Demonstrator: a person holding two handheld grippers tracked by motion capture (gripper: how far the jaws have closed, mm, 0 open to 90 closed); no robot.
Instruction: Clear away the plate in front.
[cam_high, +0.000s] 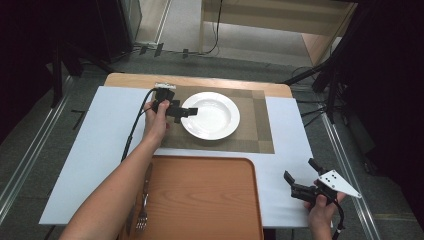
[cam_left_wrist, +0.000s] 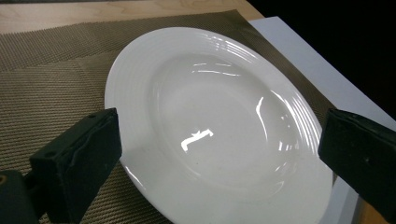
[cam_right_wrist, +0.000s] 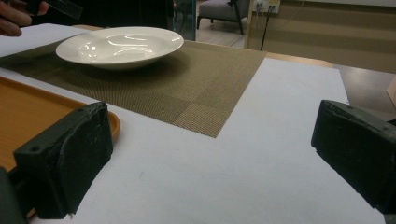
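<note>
High view shows the left gripper (cam_high: 186, 112), jaws spread wide, at the left rim of the white plate (cam_high: 212, 116) on the woven placemat (cam_high: 250, 130), perhaps just above it, while the right gripper (cam_high: 300, 176), also gaping, hovers beside the wooden tray (cam_high: 200, 200).

You have one white plate (cam_high: 210, 115), one woven placemat (cam_high: 250, 125), one wooden tray (cam_high: 200, 195), one fork (cam_high: 142, 212) and two grippers.

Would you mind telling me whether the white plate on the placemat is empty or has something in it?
Empty: the white plate shows a bare glossy bowl with reflections, no food or utensil.
</note>
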